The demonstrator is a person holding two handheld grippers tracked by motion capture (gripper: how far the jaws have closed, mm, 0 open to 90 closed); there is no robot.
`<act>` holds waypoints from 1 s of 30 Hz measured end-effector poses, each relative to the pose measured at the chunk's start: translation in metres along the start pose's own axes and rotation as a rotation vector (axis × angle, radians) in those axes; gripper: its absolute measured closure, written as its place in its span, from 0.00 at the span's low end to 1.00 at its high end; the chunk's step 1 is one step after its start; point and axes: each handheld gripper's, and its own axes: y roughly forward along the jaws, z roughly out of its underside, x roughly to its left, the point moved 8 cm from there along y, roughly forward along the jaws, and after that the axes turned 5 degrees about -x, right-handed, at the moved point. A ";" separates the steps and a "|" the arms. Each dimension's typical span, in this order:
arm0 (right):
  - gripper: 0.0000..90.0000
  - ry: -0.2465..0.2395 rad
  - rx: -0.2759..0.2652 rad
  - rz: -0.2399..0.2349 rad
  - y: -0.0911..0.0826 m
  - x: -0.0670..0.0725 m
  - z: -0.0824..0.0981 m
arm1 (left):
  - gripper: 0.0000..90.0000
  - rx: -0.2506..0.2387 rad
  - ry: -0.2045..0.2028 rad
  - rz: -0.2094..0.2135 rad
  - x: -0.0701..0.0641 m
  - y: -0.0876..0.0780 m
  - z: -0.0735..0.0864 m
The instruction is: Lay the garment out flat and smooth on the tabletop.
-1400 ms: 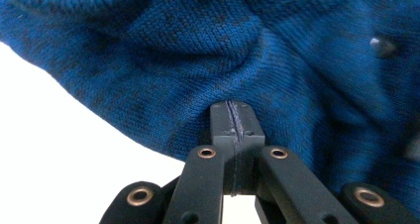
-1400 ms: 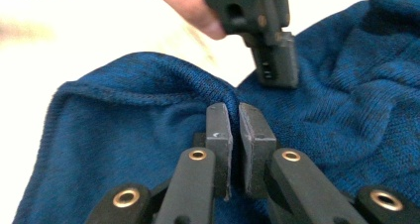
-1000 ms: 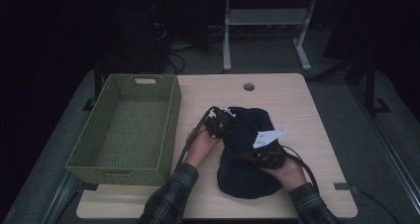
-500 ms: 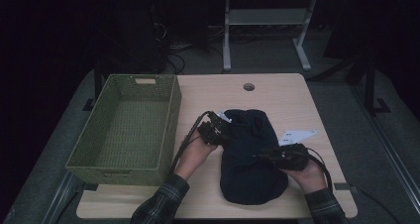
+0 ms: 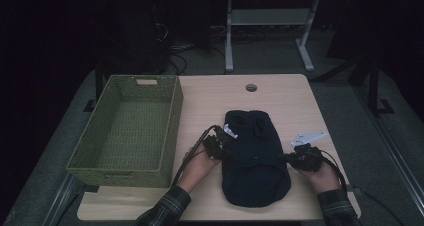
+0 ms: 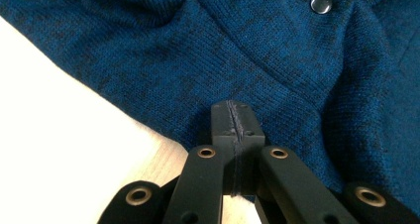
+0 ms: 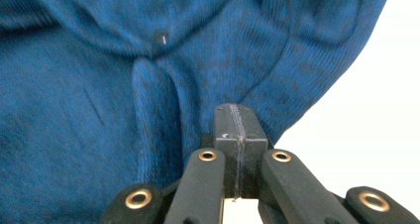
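Observation:
A dark blue knitted garment (image 5: 255,161) lies folded into a long flat shape on the wooden table (image 5: 295,101). My left gripper (image 5: 229,151) rests at the garment's left edge, jaws shut tip to tip with no cloth between them. In the left gripper view the shut left gripper (image 6: 233,110) lies over the knit (image 6: 277,50), near a metal snap (image 6: 321,3). My right gripper (image 5: 288,157) is at the garment's right edge. Its jaws have just been closing and now stand shut with nothing between them. In the right gripper view the right gripper (image 7: 236,112) sits over the blue folds (image 7: 99,85).
A green woven basket (image 5: 120,175) stands on the table's left side, with nothing in it. A round cable hole (image 5: 251,87) sits at the table's far middle. Bare tabletop lies beyond and to the right of the garment. A white desk frame (image 5: 265,21) stands behind.
My right gripper moved from the middle of the garment out to its right edge. The left gripper slid a little toward the near left. The garment went from bunched to flat and long.

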 end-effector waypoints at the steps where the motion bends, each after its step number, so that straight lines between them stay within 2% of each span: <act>1: 1.00 -0.004 0.016 0.006 0.002 0.002 0.003 | 1.00 0.002 0.002 -0.003 0.000 0.000 0.000; 5: 1.00 -0.017 0.026 0.002 0.002 0.007 0.005 | 1.00 0.004 0.011 -0.012 -0.001 -0.003 0.004; 8: 1.00 -0.027 0.035 -0.011 0.000 0.017 0.007 | 1.00 0.006 0.018 -0.011 -0.004 -0.006 0.010; 16: 1.00 -0.053 0.034 -0.042 0.000 0.037 0.009 | 1.00 -0.001 0.004 0.027 -0.012 -0.017 0.027; 19: 1.00 -0.045 0.039 -0.059 0.000 0.042 0.010 | 1.00 0.001 0.004 0.032 -0.015 -0.022 0.034; 27: 1.00 -0.087 0.051 -0.093 0.000 0.061 0.013 | 1.00 -0.001 0.003 0.038 -0.023 -0.032 0.049; 30: 1.00 -0.081 0.046 -0.105 -0.001 0.065 0.014 | 1.00 -0.004 0.008 0.042 -0.026 -0.034 0.052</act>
